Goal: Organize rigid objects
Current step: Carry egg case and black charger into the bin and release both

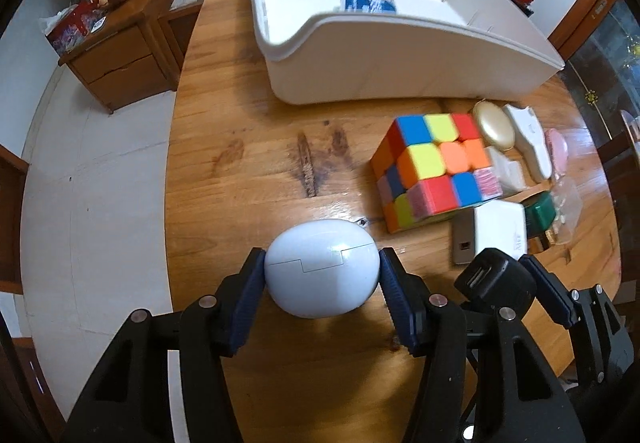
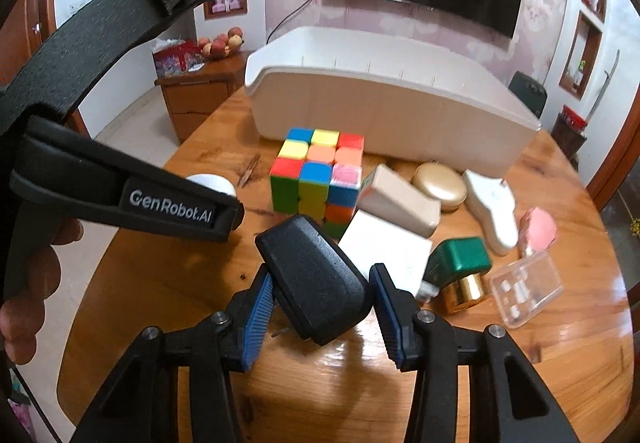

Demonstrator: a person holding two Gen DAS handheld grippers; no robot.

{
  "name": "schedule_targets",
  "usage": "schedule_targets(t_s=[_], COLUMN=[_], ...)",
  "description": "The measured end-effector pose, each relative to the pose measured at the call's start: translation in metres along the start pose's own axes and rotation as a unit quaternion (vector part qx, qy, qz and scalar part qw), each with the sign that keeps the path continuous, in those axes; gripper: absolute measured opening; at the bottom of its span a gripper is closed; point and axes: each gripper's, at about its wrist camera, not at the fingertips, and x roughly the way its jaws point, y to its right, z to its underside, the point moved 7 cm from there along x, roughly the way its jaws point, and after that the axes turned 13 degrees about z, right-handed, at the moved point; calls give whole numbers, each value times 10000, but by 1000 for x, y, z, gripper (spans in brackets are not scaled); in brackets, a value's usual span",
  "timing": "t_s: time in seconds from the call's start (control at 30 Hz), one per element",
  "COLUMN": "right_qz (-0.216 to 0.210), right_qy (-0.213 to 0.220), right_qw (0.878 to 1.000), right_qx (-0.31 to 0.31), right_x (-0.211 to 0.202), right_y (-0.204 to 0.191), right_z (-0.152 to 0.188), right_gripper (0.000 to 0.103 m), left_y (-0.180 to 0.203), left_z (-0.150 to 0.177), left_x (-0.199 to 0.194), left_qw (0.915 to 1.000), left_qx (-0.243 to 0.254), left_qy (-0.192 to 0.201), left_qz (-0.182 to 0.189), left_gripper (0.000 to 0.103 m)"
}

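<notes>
Bin: the white bin [image 1: 400, 55] stands at the far side of the worktop [image 1: 248, 171]; only one blue-printed packet [image 1: 370, 0] shows inside it, so the sorting looks barely begun.
Left claw: the left claw [image 1: 322, 275] is clamped on a white egg-shaped case [image 1: 322, 275], held in front of the bin, near the worktop's left edge.
Right claw: the right claw [image 2: 320, 293] pinches a black charger block [image 2: 316, 279] in front of the bin, raised above the clutter.
Left to do: the colour cube [image 2: 316, 171], beige box [image 2: 400, 203], gold oval case [image 2: 440, 187], green-and-gold bottle [image 2: 460, 271] and clear plastic case [image 2: 528, 289] lie in front of the bin — all unsorted.
Open room: bare wood runs left of the cube toward the bin's low scooped end — my guess at the easier way in.
Edges: the bin's front wall stands taller toward its right end; both loads must clear it.
</notes>
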Motion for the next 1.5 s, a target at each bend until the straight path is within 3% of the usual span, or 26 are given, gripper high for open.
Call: schedule_targets(t_s=[0.23, 0.43, 0.97, 1.2, 1.5], right_qz=[164, 286, 402, 551, 364], right_qy=[345, 613, 1085, 1304, 842], right_qw=[9993, 9975, 9913, 9871, 9894], right_qx=[43, 224, 634, 751, 1126], right_x=[-22, -39, -67, -55, 16], right_y=[22, 56, 148, 179, 195], right_z=[-18, -51, -190, -248, -284], right_gripper=[48, 48, 48, 48, 48], left_y=[20, 43, 88, 94, 75], left_z=[-20, -59, -176, -233, -277], left_x=[-34, -64, -123, -127, -74], left_qw=[9995, 9978, 9906, 9872, 9903], left_qx=[168, 361, 705, 738, 395], left_qy=[263, 546, 1171, 1406, 1278], left_qz=[75, 121, -39, -157, -373], left_gripper=[60, 60, 60, 60, 60])
